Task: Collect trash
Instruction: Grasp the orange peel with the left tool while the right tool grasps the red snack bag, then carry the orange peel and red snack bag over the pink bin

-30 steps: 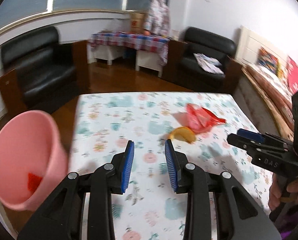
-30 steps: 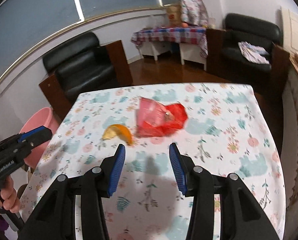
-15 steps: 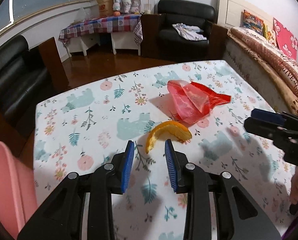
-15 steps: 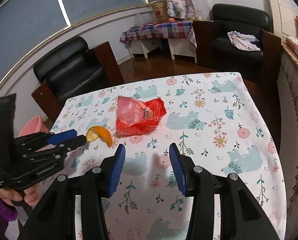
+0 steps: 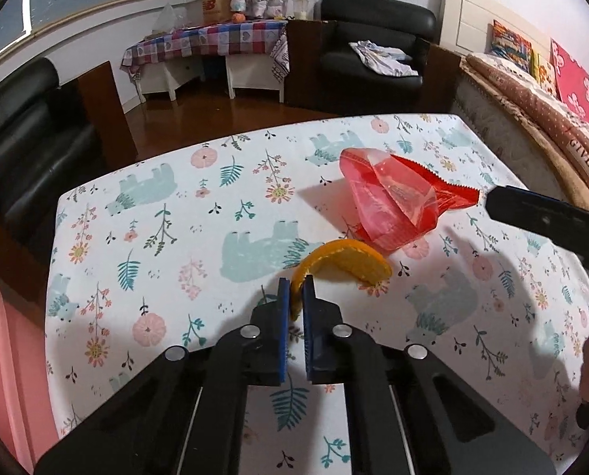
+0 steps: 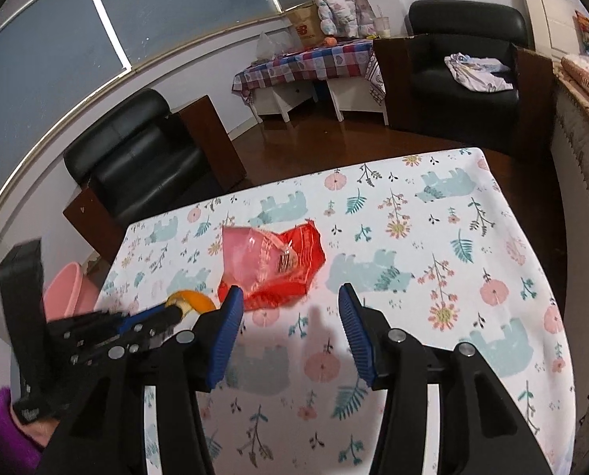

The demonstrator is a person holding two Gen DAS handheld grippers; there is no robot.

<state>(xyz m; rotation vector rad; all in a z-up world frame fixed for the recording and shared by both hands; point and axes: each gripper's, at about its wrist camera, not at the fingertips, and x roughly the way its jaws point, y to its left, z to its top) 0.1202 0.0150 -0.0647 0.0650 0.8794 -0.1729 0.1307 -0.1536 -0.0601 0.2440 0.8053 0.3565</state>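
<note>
Left gripper (image 5: 296, 297) low near the table's left edge, jaws nearly closed, pinching the peel (image 5: 341, 263). Right gripper (image 6: 286, 316) hovers mid-table, jaws spread wide, holding nothing.

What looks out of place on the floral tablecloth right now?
A crumpled red plastic wrapper lies torn open mid-table, and a curved orange peel sits beside it, one end pinched in the left gripper. Nothing is spilled.

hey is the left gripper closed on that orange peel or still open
Closed on it. The left gripper has its blue pads pressed against one end of the orange peel; the rest curves out over the tablecloth.
</note>
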